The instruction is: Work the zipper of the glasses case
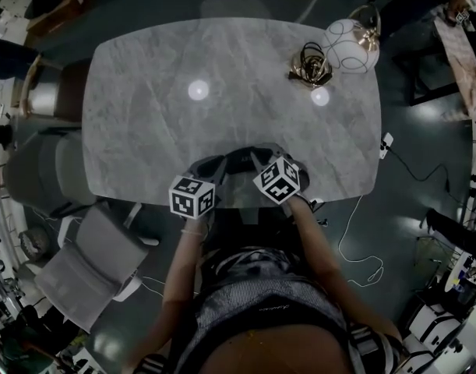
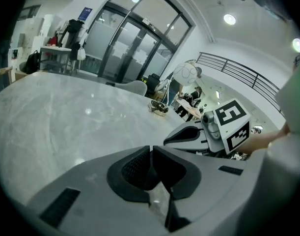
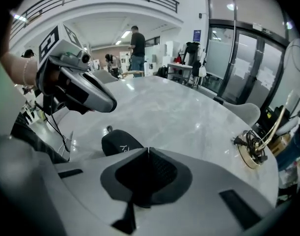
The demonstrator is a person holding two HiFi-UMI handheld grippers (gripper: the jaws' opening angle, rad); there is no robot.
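Near glasses case, left hand-held gripper and right hand-held gripper closed.

Marble table: glasses case, cable coil

The bench is grey veined stone, polished and mirroring lamps. The glasses case looks matt black. The right gripper is matt grey plastic, its fingers faced with black, finely ribbed pads.
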